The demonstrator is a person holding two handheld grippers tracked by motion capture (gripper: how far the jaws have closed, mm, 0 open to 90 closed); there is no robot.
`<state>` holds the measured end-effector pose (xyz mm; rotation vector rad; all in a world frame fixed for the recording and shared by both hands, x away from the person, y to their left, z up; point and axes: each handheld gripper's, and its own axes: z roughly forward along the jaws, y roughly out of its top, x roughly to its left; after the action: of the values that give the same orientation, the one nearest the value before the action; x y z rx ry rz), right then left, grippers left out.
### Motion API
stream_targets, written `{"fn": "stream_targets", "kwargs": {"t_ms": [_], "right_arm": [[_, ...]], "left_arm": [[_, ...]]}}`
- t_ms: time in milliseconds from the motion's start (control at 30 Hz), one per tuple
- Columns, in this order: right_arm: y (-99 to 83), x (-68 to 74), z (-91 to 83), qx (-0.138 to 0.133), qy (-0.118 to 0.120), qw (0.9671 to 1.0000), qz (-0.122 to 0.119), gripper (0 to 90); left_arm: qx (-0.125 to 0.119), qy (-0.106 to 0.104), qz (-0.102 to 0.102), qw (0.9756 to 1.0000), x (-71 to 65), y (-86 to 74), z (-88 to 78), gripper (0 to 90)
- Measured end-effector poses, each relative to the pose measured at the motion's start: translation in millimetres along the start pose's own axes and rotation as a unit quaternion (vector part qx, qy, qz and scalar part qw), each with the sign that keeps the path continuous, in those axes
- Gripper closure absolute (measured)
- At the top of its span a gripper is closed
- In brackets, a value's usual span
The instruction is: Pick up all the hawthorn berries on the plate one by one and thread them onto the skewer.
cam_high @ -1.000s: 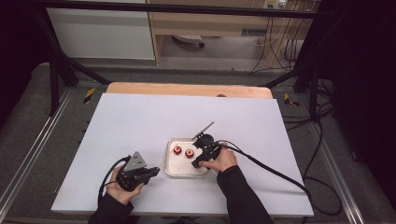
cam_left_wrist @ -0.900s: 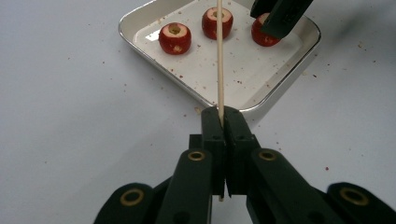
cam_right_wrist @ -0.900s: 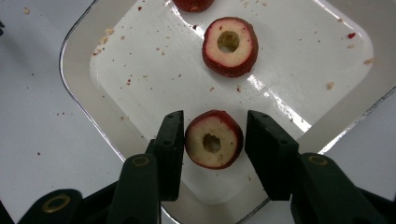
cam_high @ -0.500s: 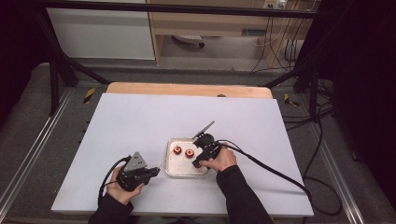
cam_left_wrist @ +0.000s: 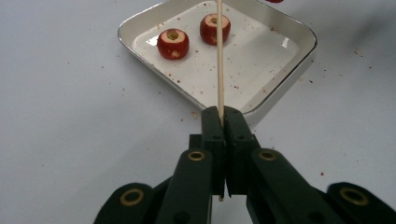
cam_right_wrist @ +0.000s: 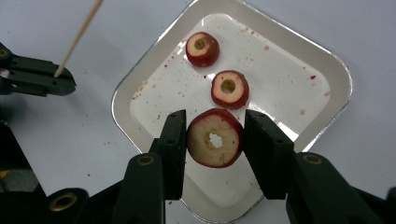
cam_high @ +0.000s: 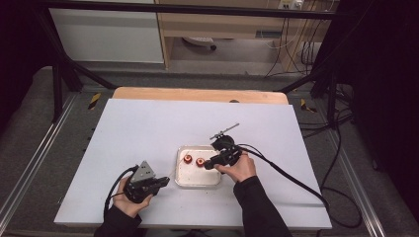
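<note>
The cored red fruit (cam_right_wrist: 215, 138), a small apple-like piece with a hole through its middle, sits clamped between the two jaws of the right tool (cam_right_wrist: 215, 140), held just above the near corner of the white tray (cam_right_wrist: 327, 65). Its cut face and hole look toward the right tool's camera. Two more cored fruits (cam_right_wrist: 229, 88) lie in the tray beyond it, close together but not touching, with red crumbs scattered around them.

The wooden skewer (cam_left_wrist: 219, 60) is pinched upright between the fully closed jaws of the left tool (cam_left_wrist: 220, 122), which rests on the white desk (cam_high: 148, 128) just beside the tray's edge. From above, the left tool (cam_high: 148, 183) lies to the left of the tray (cam_high: 197, 181) and the right tool (cam_high: 222, 159) hovers at its right side.

As I judge it, the work is at an early stage: one fruit is picked up, and the skewer, as far as it shows, is bare. What is left is to bring the hole onto the skewer's tip, push the fruit down, then do the same with the two fruits waiting in the tray.
</note>
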<state>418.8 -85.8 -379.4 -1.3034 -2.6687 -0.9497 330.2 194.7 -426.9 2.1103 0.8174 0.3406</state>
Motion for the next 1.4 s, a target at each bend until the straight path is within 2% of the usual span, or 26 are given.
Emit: {"fn": "stream_targets", "kwargs": {"t_ms": [167, 233, 267, 300, 367, 433, 467, 500, 533, 567, 600, 633, 667, 700, 833, 867, 900, 933, 967, 1000, 1033, 1100, 1133, 1400], "right_arm": [[-2.3, 0.6, -6.0, -0.035, 0.010, 0.9993, 0.002, 60.8], [-4.3, -0.7, -8.0, -0.054, 0.015, 0.9984, 0.003, 60.8], [-6.8, -2.0, -9.9, -0.072, 0.020, 0.9972, 0.006, 60.8], [-6.8, -2.0, -9.9, -0.072, 0.020, 0.9972, 0.006, 60.8], [-9.7, -3.0, -11.9, -0.091, 0.027, 0.9954, 0.012, 60.8], [-14.3, -5.2, -14.6, -0.124, 0.039, 0.9912, 0.025, 60.9], [-14.3, -5.2, -14.6, -0.124, 0.039, 0.9912, 0.025, 60.9], [-17.6, -6.8, -15.5, -0.146, 0.046, 0.9876, 0.037, 60.9], [-17.6, -6.8, -15.5, -0.146, 0.046, 0.9876, 0.037, 60.9], [-20.8, -8.9, -15.7, -0.167, 0.050, 0.9838, 0.043, 60.8], [-20.8, -8.9, -15.7, -0.167, 0.050, 0.9838, 0.043, 60.8], [-22.4, -9.5, -15.9, -0.175, 0.053, 0.9821, 0.048, 60.8], [-23.8, -10.2, -15.7, -0.184, 0.058, 0.9797, 0.053, 60.9], [-26.2, -11.5, -15.3, -0.202, 0.064, 0.9755, 0.059, 60.9], [-29.9, -12.3, -14.5, -0.235, 0.072, 0.9666, 0.074, 60.9], [-29.9, -12.3, -14.5, -0.235, 0.072, 0.9666, 0.074, 60.9], [-30.5, -12.6, -14.0, -0.243, 0.074, 0.9643, 0.076, 60.9], [-31.5, -12.8, -13.2, -0.257, 0.076, 0.9600, 0.081, 60.9], [-31.5, -12.8, -13.2, -0.257, 0.076, 0.9600, 0.081, 60.9], [-32.1, -13.2, -12.9, -0.271, 0.081, 0.9548, 0.090, 60.9], [-32.2, -13.2, -13.0, -0.279, 0.082, 0.9522, 0.094, 60.9], [-32.0, -13.2, -13.2, -0.283, 0.081, 0.9510, 0.094, 60.9], [-31.7, -12.7, -13.8, -0.296, 0.083, 0.9468, 0.095, 60.9], [-27.9, -12.4, -17.7, -0.343, 0.095, 0.9276, 0.113, 61.0]], "left_arm": [[-0.005, 0.002, -0.003, 1.0000, -0.7, -0.1, -0.6, 88.3], [-0.006, 0.003, -0.004, 1.0000, -0.9, 0.1, -1.0, 88.3], [-0.008, 0.005, -0.004, 1.0000, -1.0, 0.1, -1.2, 88.3], [-0.008, 0.004, -0.005, 0.9999, -0.9, 0.1, -1.2, 88.3], [-0.010, 0.006, -0.006, 0.9999, -1.2, 0.1, -1.3, 88.3], [-0.012, 0.009, -0.009, 0.9999, -1.5, 0.1, -1.2, 88.3], [-0.012, 0.010, -0.010, 0.9998, -1.7, 0.0, -1.1, 88.3], [-0.013, 0.010, -0.011, 0.9998, -2.0, 0.0, -0.9, 88.3], [-0.014, 0.011, -0.012, 0.9998, -2.4, -0.1, -0.7, 88.3], [-0.014, 0.011, -0.014, 0.9997, -2.6, -0.1, -0.6, 88.3], [-0.015, 0.012, -0.014, 0.9997, -2.9, -0.1, -0.4, 88.3], [-0.016, 0.012, -0.015, 0.9997, -3.1, 0.0, -0.2, 88.3], [-0.017, 0.013, -0.016, 0.9996, -3.5, 0.1, -0.1, 88.3], [-0.018, 0.013, -0.016, 0.9996, -3.8, 0.3, 0.0, 88.2], [-0.022, 0.018, -0.019, 0.9994, -5.9, 0.9, 0.7, 88.3], [-0.024, 0.019, -0.021, 0.9993, -6.3, 1.0, 0.9, 88.3], [-0.024, 0.020, -0.022, 0.9993, -6.6, 1.2, 1.1, 88.3], [-0.025, 0.020, -0.022, 0.9993, -7.0, 1.3, 1.4, 88.3], [-0.026, 0.021, -0.023, 0.9992, -7.5, 1.3, 1.7, 88.3], [-0.027, 0.021, -0.025, 0.9991, -8.1, 1.3, 2.1, 88.3], [-0.027, 0.022, -0.026, 0.9990, -8.7, 1.3, 2.5, 88.2], [-0.028, 0.024, -0.028, 0.9989, -9.8, 1.5, 3.4, 88.2], [-0.029, 0.025, -0.030, 0.9988, -10.2, 1.6, 3.7, 88.2], [-0.042, 0.033, -0.039, 0.9978, -15.5, 5.3, 3.7, 88.2]]}}
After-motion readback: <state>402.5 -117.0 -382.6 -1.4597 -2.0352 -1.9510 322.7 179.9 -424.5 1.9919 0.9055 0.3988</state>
